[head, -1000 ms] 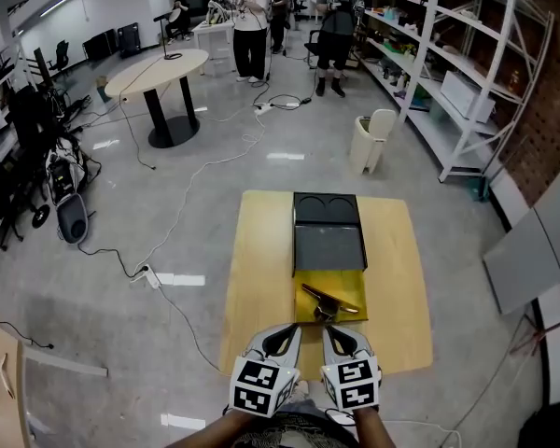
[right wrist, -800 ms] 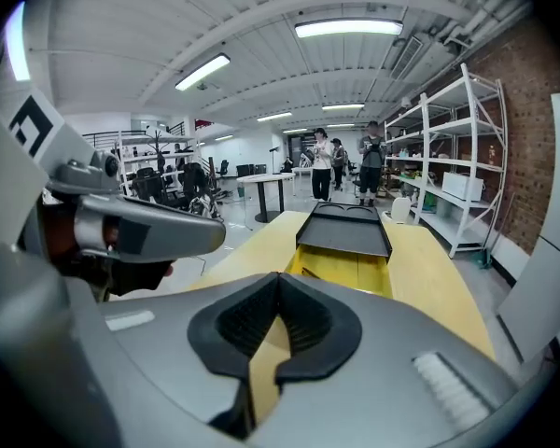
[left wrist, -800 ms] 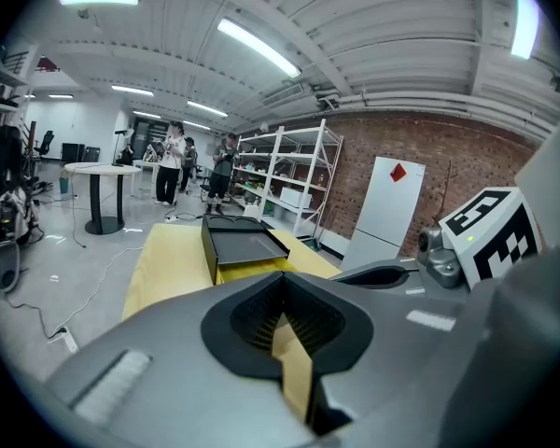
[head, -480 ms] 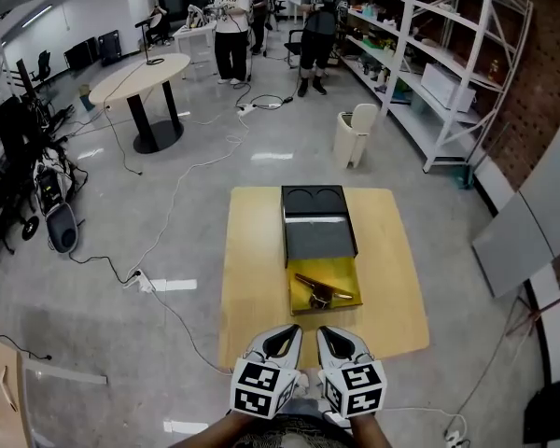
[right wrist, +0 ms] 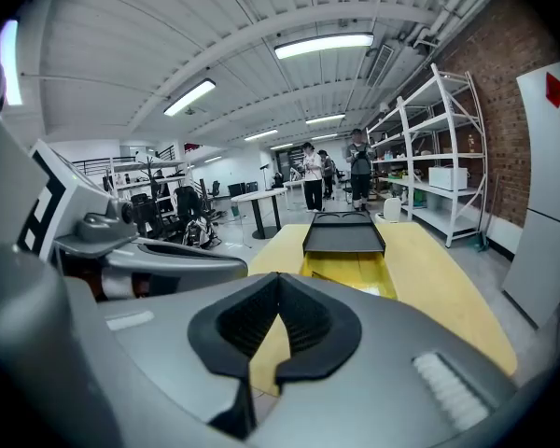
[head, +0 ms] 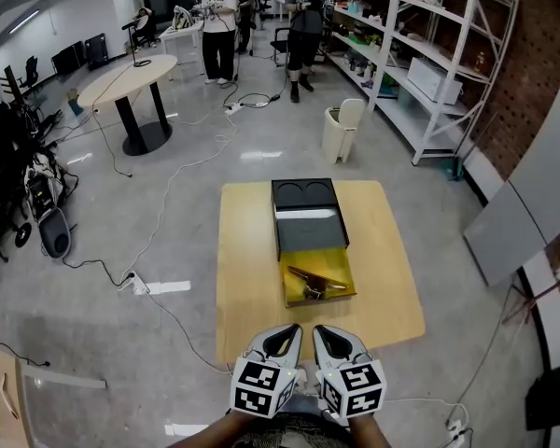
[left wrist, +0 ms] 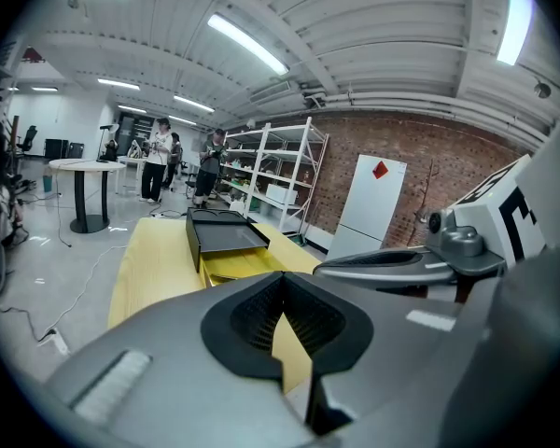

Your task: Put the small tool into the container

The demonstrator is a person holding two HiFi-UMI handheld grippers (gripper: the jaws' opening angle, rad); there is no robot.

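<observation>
Head view: left hand-held gripper (head: 282, 340) and right hand-held gripper (head: 332, 340) held side by side, short of surface (head: 247, 278). Small tool (head: 315, 281) seen ahead of both, lying in yellow tray (head: 343, 293); black container (head: 308, 231) just beyond.
Left gripper view: jaws pressed together, nothing held.
Right gripper view: same, empty.
Risk: tool likely knocked aside, tray shoved, if reached with jaws unopened.
</observation>
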